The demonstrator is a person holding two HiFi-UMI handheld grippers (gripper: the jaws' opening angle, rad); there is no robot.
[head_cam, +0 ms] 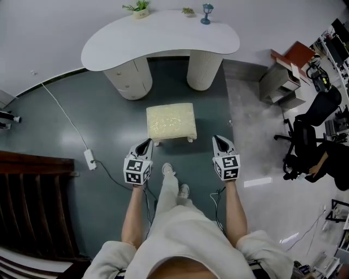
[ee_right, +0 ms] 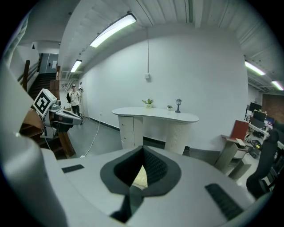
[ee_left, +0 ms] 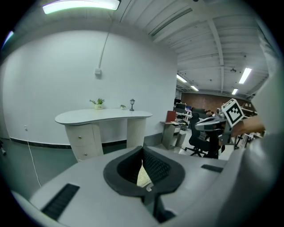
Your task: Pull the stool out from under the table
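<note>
A low stool (head_cam: 171, 122) with a cream cushion stands on the dark floor, out in front of the white curved table (head_cam: 159, 37) and between me and its two pedestals. My left gripper (head_cam: 143, 147) hangs shut near the stool's near left corner, holding nothing. My right gripper (head_cam: 220, 143) hangs shut just right of the stool's near right corner, also bare. In the left gripper view the jaws meet at the tips with a sliver of cushion (ee_left: 143, 176) showing through the gap. The right gripper view shows the same cushion (ee_right: 139, 177) and the table (ee_right: 155, 115) ahead.
A power strip (head_cam: 89, 158) with a white cord lies on the floor at left. A dark wooden stair rail (head_cam: 32, 201) fills the lower left. Small shelves (head_cam: 286, 79) and an office chair (head_cam: 308, 122) stand at right. Plants and a small lamp (head_cam: 206, 13) sit on the table.
</note>
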